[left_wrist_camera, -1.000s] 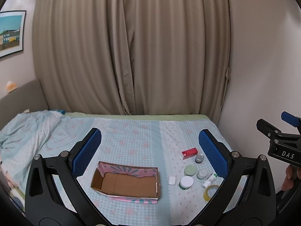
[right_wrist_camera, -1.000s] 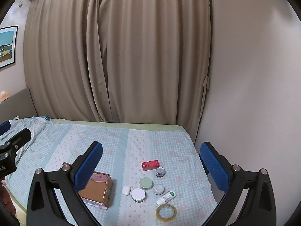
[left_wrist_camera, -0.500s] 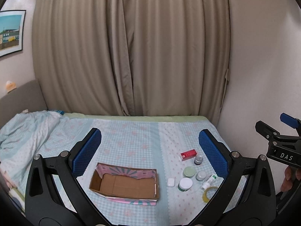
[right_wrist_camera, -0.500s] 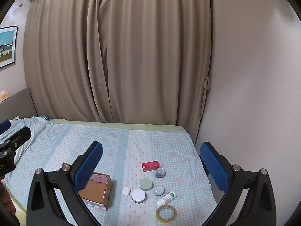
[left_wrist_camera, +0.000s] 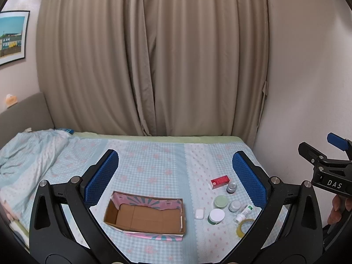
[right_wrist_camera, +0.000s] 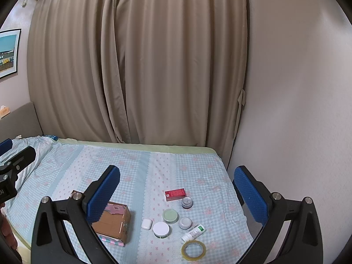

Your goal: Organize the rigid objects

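In the right wrist view the left finger (right_wrist_camera: 103, 193) hid most of the cardboard box (right_wrist_camera: 116, 222), while in the left wrist view the right finger (left_wrist_camera: 249, 181) covered part of the tape roll (left_wrist_camera: 244, 227), and print on the small white bottle (right_wrist_camera: 193, 234) was too small to read.

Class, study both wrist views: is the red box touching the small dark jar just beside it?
Cannot tell. In the right wrist view the red box and the small dark jar show no clear gap, and the left wrist view is just as tight.
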A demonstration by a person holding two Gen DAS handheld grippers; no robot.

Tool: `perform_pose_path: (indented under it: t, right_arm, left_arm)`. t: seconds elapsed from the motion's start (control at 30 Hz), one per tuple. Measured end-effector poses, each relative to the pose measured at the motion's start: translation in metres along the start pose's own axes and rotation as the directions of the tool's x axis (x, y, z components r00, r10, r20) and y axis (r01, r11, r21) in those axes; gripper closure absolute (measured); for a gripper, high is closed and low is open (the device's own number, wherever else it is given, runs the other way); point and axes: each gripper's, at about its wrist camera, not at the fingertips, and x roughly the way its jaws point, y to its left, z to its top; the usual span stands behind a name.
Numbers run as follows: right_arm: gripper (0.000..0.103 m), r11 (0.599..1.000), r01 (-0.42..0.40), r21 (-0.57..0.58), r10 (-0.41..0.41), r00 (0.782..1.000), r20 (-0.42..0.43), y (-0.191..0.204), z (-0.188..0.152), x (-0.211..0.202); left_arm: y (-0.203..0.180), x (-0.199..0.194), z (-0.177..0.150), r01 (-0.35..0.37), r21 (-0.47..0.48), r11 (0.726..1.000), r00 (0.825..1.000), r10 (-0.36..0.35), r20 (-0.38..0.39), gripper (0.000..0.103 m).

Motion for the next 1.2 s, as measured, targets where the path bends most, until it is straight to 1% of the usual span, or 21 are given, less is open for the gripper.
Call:
perform_pose_path:
  t: [0.4,0.6,0.73,0.87,1.0,1.13,1.17,1.2]
  right_arm:
    - [0.0,1.0,-0.001,-0.002,0.001,1.0,-0.003,0.003,0.001,0.005]
    - [0.0,1.0,0.007,0.017,-0.006,1.0,-0.026,0.004,-0.001,0.011]
    - [0.0,0.998,0.031,0.047,-0.029,0.998,-0.057,0.003,-0.014,0.023]
    - [0.0,0.993,0.082,0.087,-0.071,0.99,-0.123,-0.001,-0.038,0.04]
    - [0.0,0.983,0.128,0.135,-0.099,0.974,-0.203,-0.01,-0.067,0.059]
    - [0.0,0.97,0.196,0.145,-0.155,0.954,-0.257,-0.021,-0.1,0.081]
    - [0.0,0.965,0.218,0.149,-0.172,0.947,-0.272,-0.026,-0.113,0.091]
    - [0.0,0.962,0.228,0.151,-0.179,0.942,-0.282,-0.027,-0.117,0.094]
  left_arm:
    - [0.0,0.001,-0.001,0.002,-0.001,1.0,1.0,-0.002,-0.003,0.0]
    - [0.005,0.017,0.006,0.035,0.02,0.999,0.997,-0.034,-0.063,0.0]
    - [0.004,0.04,0.001,0.093,0.047,0.995,0.99,-0.087,-0.114,0.0]
    - [-0.003,0.077,-0.012,0.165,0.072,0.984,0.971,-0.149,-0.188,0.0]
    - [-0.018,0.121,-0.027,0.229,0.098,0.968,0.943,-0.196,-0.267,0.0]
    - [-0.041,0.169,-0.046,0.294,0.135,0.946,0.907,-0.232,-0.352,0.0]
    - [-0.049,0.183,-0.052,0.318,0.145,0.937,0.894,-0.245,-0.375,0.0]
    - [-0.056,0.195,-0.058,0.336,0.149,0.93,0.882,-0.256,-0.395,0.0]
